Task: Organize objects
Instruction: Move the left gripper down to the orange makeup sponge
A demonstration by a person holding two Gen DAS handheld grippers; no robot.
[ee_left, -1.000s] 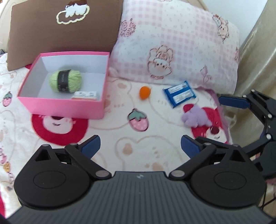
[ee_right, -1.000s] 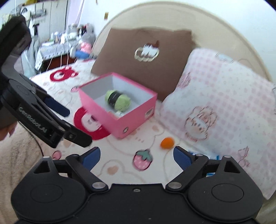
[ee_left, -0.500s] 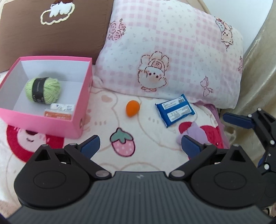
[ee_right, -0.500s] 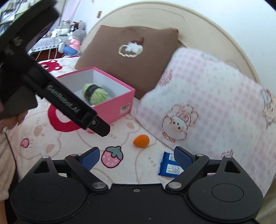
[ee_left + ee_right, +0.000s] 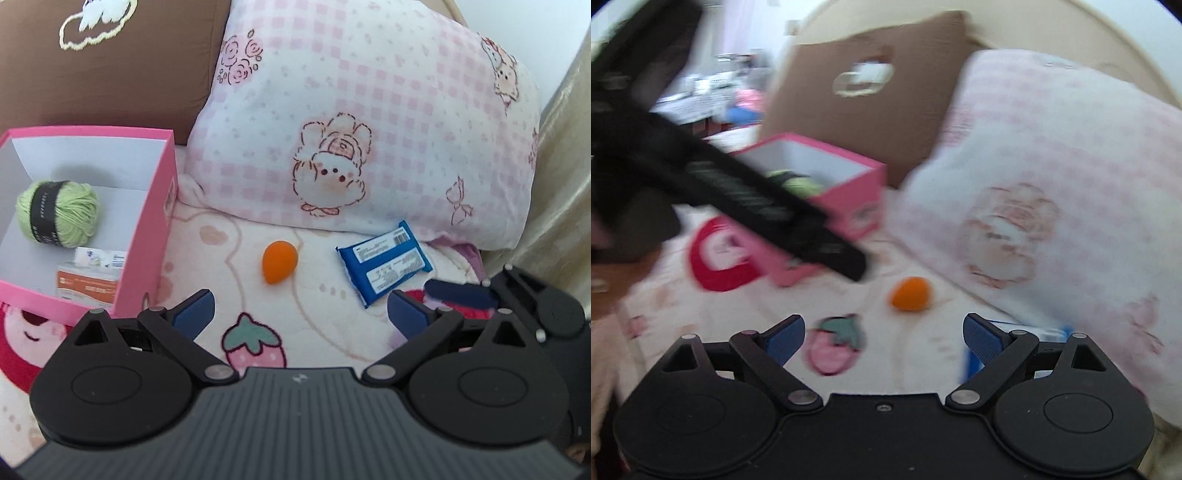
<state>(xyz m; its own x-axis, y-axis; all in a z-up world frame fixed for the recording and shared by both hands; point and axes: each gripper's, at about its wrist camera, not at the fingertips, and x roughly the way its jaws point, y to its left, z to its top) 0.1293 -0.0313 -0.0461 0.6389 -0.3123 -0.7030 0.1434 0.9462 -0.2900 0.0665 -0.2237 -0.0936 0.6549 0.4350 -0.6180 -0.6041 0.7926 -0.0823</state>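
Observation:
A pink box (image 5: 162,236) stands at the left on the printed blanket and holds a green yarn ball (image 5: 59,214) and a small orange-and-white packet (image 5: 88,284). An orange egg-shaped sponge (image 5: 279,261) lies ahead of my left gripper (image 5: 301,314), which is open and empty. To its right lies a blue snack pack (image 5: 384,264). The right wrist view is blurred: the sponge (image 5: 910,293) sits ahead of my open right gripper (image 5: 884,336), the blue pack (image 5: 1027,332) is partly hidden behind its right finger, and the box (image 5: 849,188) stands behind the left gripper's body.
A pink checked pillow (image 5: 369,110) and a brown pillow (image 5: 110,55) lean at the back, close behind the objects. The right gripper's fingers (image 5: 458,295) reach in at the right edge of the left wrist view, over a purple and red patch. A beige headboard (image 5: 565,184) bounds the right side.
Both grippers have moved forward and lower toward the sponge and the blue pack, which now look larger. The right gripper has swung in front of the purple toy. Both jaws remain open.

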